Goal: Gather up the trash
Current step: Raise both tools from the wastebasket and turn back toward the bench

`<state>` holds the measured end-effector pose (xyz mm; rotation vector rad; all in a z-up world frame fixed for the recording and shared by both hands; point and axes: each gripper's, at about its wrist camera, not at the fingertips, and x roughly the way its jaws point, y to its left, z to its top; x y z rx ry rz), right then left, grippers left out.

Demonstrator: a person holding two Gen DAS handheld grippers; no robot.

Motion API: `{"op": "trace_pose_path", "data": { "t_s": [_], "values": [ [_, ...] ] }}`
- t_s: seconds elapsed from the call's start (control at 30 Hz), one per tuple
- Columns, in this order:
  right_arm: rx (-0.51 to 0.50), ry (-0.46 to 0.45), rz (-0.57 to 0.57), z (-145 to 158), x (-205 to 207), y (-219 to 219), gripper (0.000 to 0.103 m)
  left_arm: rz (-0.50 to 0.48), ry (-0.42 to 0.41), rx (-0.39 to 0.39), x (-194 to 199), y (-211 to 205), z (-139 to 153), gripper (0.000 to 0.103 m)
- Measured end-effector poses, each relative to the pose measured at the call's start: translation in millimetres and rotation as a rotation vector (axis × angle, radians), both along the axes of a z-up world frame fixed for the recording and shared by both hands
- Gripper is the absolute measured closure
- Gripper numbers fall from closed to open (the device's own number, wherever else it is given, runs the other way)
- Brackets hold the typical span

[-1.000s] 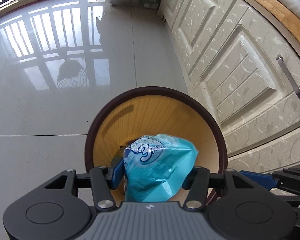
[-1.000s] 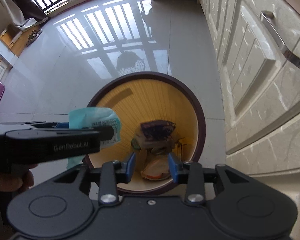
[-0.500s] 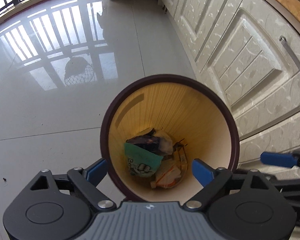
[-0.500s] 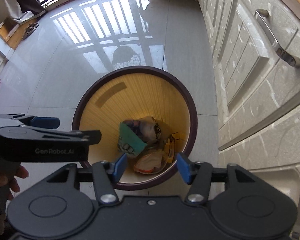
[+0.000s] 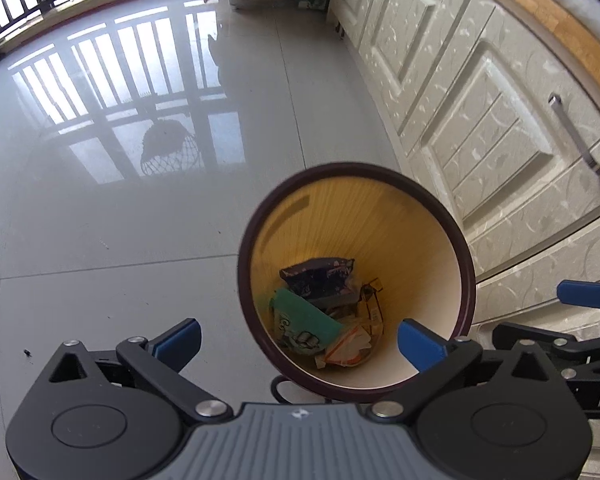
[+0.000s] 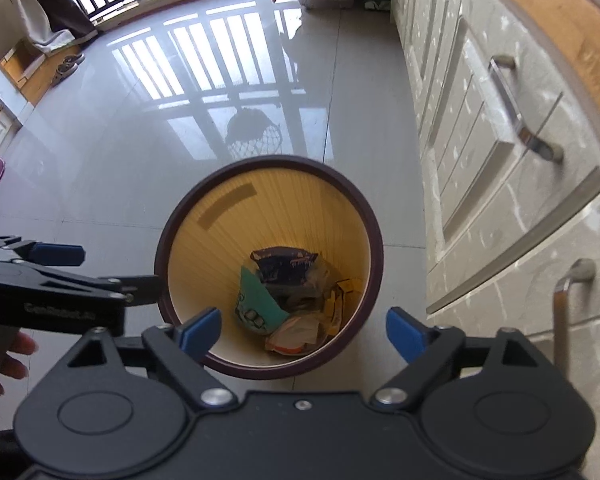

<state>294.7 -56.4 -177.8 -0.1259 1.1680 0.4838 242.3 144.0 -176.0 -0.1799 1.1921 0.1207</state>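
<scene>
Left wrist view: my left gripper (image 5: pixel 300 338) and right gripper (image 6: pixel 303 330), both spread empty above the bin (image 5: pixel 466 280); I lift clear vertically.

Bright daylight — window glare on glossy floor (image 5: pixel 100 152); fisheye bends edges, cabinet handle (image 6: pixel 524 120) blurred.

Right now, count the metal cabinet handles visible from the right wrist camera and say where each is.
2. One handle sits on the raised drawer front at upper right; the other handle is lower, near the right edge. More may lie outside the frame.
</scene>
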Motion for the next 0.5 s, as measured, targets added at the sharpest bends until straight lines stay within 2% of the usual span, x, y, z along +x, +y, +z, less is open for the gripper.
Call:
{"op": "trace_pose_path", "data": {
  "t_s": [0.17,0.5],
  "values": [
    [0.018,-0.043,-0.003,18.0,-5.9,-2.0,0.001,0.007,-0.019,0.027,-6.4,3.7,16.4,0.0],
    [-0.02,-0.084,-0.061,38.7,-18.8,-10.4,0.0,0.023,-0.046,0.055,-28.4,8.5,42.8,0.0]
  ]
}}
